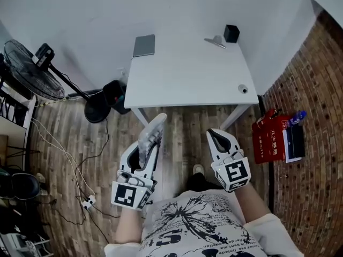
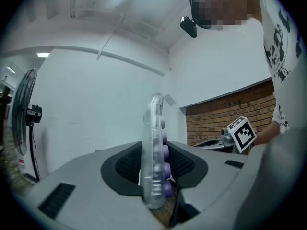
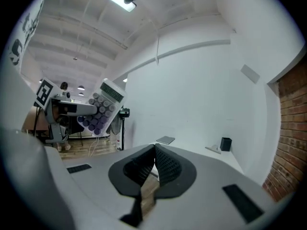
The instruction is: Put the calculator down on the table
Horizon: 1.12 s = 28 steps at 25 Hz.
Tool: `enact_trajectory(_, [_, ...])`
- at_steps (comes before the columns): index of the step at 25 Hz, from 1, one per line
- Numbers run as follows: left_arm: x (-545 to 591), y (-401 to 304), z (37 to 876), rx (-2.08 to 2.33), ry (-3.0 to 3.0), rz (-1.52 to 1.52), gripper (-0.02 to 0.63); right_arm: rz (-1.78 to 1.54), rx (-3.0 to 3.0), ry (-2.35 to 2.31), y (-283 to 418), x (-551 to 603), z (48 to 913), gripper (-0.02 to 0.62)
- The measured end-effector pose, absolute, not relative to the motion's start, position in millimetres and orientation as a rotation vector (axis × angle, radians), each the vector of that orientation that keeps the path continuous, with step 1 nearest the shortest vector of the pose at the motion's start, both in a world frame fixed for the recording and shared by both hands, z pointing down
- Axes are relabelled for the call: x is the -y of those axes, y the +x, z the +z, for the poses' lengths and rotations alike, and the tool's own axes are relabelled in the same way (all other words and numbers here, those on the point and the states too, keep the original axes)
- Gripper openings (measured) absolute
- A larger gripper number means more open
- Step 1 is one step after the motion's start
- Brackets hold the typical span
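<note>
1. The left gripper (image 1: pixel 144 158) grips the calculator (image 1: pixel 151 134) between its pads. Its jaws stand about half apart, one pad on the back of the clear casing and the other on the key side.
2. The calculator's long axis runs straight out along the jaws. Its lower end sits between the pads and its display end reaches well past the fingertips.
3. It stands on edge between the jaws, with its purple keys facing the right-hand jaw and the right gripper (image 1: pixel 216 137) beyond it.
4. In the head view its free end points at the near edge of the white table (image 1: pixel 187 74) and leans slightly right. It hangs over the wooden floor, short of that edge and not yet above the top.
5. The right gripper's jaws are together, with the pads meeting at their tips. It is level with the left gripper, clearly apart from it, and aims at the table too.
6. Ahead of both pairs of jaws, the table's near half and middle lie bare.
7. What is on the table sits at its margins. A flat grey pad (image 1: pixel 144 45) lies at the far left corner, ahead of the left jaws. A black box (image 1: pixel 231 33) and a flat grey piece (image 1: pixel 215 40) sit at the far right corner. A small round thing (image 1: pixel 243 89) lies by the right edge.
8. Outside the left jaws stands a fan (image 1: pixel 29 71). Outside the right jaws a red box (image 1: pixel 272 138) lies beside the brick wall (image 1: pixel 316 116).
</note>
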<state>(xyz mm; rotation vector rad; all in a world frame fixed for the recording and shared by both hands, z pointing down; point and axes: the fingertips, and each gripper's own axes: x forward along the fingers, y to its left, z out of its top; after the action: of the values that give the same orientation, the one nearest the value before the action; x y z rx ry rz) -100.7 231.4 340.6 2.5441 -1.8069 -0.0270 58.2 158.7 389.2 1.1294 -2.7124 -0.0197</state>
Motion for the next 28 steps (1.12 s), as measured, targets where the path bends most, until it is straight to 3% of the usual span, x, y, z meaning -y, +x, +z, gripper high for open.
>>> enact_trajectory(14, [-12,-68,352,1.862,2.467,0.013,0.143,0.033,2.737,1.062,86,70,394,0.015])
enact_trajectory(28, [166,-93,420,1.614,2.449,0.141,0.143,0.113,2.626,1.093,45,214,435,0.015])
